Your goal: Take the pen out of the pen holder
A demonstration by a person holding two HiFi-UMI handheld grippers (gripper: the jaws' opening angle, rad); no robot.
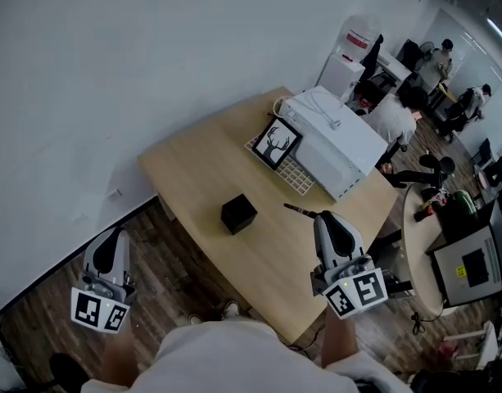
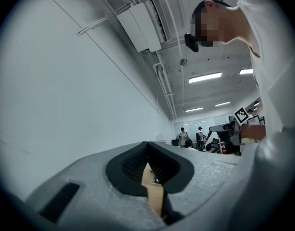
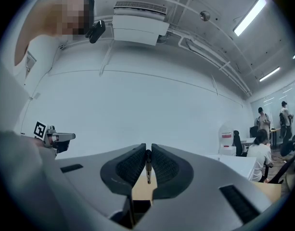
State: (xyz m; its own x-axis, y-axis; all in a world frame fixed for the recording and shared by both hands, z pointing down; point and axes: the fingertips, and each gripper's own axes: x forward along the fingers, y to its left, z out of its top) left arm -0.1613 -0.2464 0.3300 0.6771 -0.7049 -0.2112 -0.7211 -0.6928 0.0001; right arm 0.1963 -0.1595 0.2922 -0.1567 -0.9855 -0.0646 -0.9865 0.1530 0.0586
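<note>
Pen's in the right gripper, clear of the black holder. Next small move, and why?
Probably lower the right gripper toward the bare table beside the pen holder and set the pen down. Its jaws are shut on the pen, which sticks out apart from the holder, so the extraction looks done. The left gripper hangs off the table edge, uninvolved.

Head view: from the person's head, steeply down on the light wooden table; grey left gripper and grey right gripper close, low in frame
Left gripper view: along its jaws, tipped slightly up at the plain white wall
Right gripper view: along its jaws, level, same wall
Shared: each gripper view catches the other gripper; table strip between jaws
</note>
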